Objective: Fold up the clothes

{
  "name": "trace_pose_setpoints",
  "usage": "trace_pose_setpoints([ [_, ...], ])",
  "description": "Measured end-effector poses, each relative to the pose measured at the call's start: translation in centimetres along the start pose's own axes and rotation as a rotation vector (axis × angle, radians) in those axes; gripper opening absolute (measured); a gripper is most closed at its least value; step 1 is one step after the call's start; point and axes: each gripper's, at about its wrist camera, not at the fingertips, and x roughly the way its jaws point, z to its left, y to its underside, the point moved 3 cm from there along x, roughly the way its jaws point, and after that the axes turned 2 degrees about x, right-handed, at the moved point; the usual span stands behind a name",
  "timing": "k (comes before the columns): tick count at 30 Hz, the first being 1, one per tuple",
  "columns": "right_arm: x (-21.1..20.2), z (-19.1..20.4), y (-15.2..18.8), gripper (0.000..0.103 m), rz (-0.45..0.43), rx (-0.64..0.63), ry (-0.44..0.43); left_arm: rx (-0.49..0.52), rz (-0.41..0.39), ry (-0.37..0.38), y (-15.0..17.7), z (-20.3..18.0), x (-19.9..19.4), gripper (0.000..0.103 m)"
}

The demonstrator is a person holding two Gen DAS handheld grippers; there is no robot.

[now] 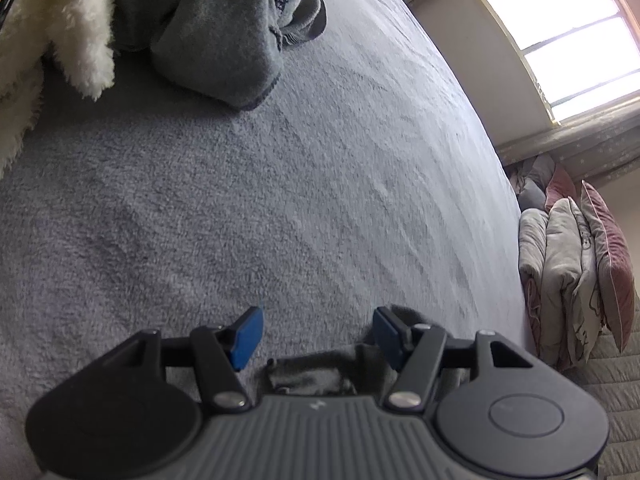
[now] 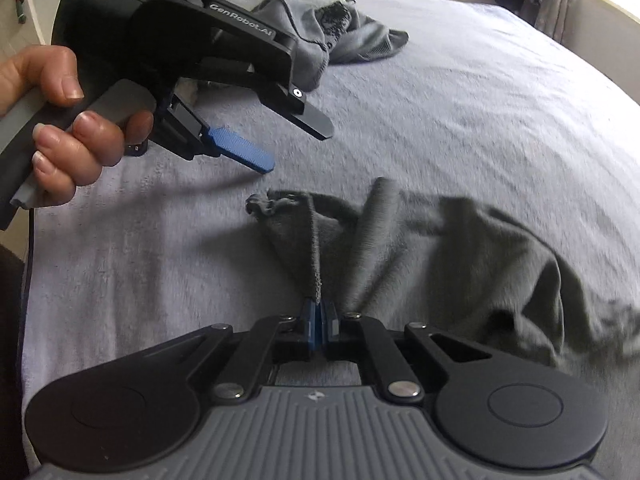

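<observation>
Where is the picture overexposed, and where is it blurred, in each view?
Left wrist view: the window is blown out white; the bedcover looks slightly soft. Right wrist view: glare at the top right corner; the dark garment is smeared by motion blur at its right edge.

1. The dark grey garment [image 2: 432, 248] lies crumpled on the bed, spread toward the right side in the right wrist view. Its fabric is soft and slightly fuzzy. One edge is lifted and drawn into a tight fold – the seam runs down to a pinched point, and deep creases go out from there. A bunched corner sticks out to the left.

2. A pile of grey clothes [image 2: 320, 28] lies farther away on the bed, well apart from the first garment – loose, unfolded, with a ribbed cuff visible.
</observation>
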Motion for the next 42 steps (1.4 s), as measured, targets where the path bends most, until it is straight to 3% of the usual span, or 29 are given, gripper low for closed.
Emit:
trace_pose_setpoints([
  [9, -2.6, -1.2, 0.2, 0.006, -0.073, 0.09, 0.01, -0.086, 0.038, 0.036, 0.4, 0.9, 0.5, 0.06],
  [12, -3.0, -1.7, 0.3, 0.006, -0.091, 0.111, 0.02, -0.111, 0.096, 0.056, 1.2, 0.7, 0.8, 0.06],
  [15, -3.2, -2.0, 0.4, 0.007, -0.094, 0.128, -0.003, -0.076, 0.109, 0.035, 2.1, 0.4, 0.5, 0.06],
  [19, -3.4, -1.8, 0.8, 0.025, -0.084, 0.122, -0.024, -0.055, 0.113, 0.024, 3.2, 0.3, 0.3, 0.059],
  [21, -3.7, -1.7, 1.1, 0.027, -0.092, 0.125, -0.026, -0.056, 0.104, 0.011, 3.6, 0.4, 0.4, 0.053],
  [24, -4.1, -1.9, 1.3, 0.027, -0.102, 0.141, -0.019, -0.059, 0.097, -0.003, 3.8, 0.4, 0.8, 0.026],
  [25, -4.2, -2.1, 1.4, 0.027, -0.106, 0.148, -0.014, -0.064, 0.103, -0.001, 3.9, 0.5, 1.0, 0.008],
  [26, -4.3, -2.2, 1.5, 0.027, -0.11, 0.155, -0.009, -0.064, 0.106, -0.001, 3.9, 0.6, 1.2, 0.006],
  [28, -4.5, -2.6, 1.6, 0.027, -0.119, 0.169, 0.003, 0.003, 0.064, -0.03, 3.6, -0.1, 1.1, 0.006],
  [33, -5.3, -4.0, 1.8, 0.027, -0.143, 0.211, 0.045, 0.217, -0.144, -0.149, 1.6, -2.7, -0.4, 0.005],
  [42, -6.8, -8.2, 2.8, 0.03, -0.174, 0.313, 0.15, 0.339, -0.344, -0.296, -1.8, -3.7, -0.9, 0.005],
])
